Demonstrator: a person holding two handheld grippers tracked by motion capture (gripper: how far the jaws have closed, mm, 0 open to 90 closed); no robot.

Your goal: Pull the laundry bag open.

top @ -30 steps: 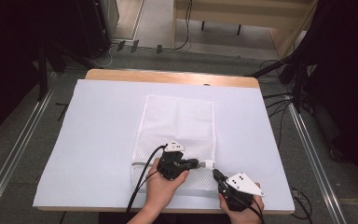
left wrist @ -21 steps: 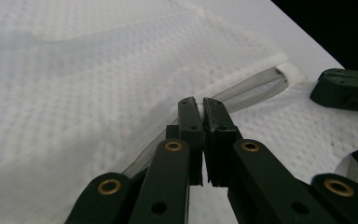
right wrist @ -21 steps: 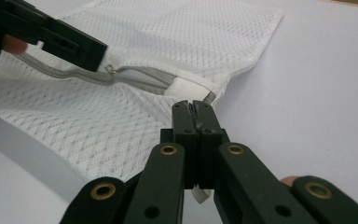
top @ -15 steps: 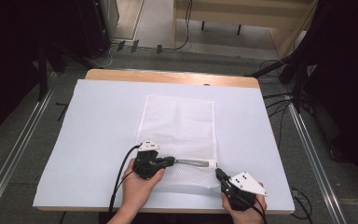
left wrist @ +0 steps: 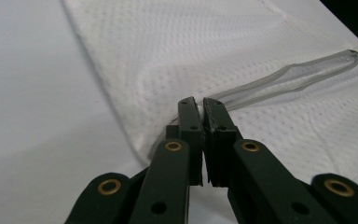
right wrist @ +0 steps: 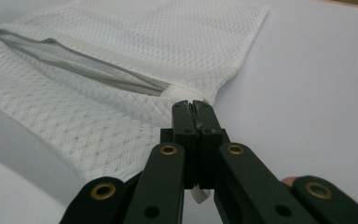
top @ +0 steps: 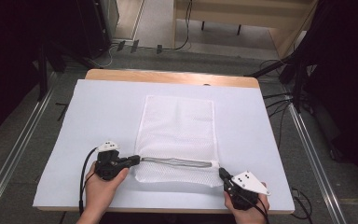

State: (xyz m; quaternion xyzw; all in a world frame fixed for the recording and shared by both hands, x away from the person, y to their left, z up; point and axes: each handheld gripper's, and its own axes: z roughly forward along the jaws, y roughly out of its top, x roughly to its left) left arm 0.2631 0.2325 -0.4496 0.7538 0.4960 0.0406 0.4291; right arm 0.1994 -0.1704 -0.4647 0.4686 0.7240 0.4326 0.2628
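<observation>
Two grippers pinching a mesh bag [top: 177,133] lying flat mid-tabletop [top: 98,107]. Left gripper [top: 133,161] clamping tight at the zipper's [top: 177,162] left end, jaws closed. Right gripper [top: 223,174] gripping the bag's near right corner by the zipper's other end, jaws closed too.

Bright, even overhead light, dark surroundings; gripper views blur up close.
</observation>
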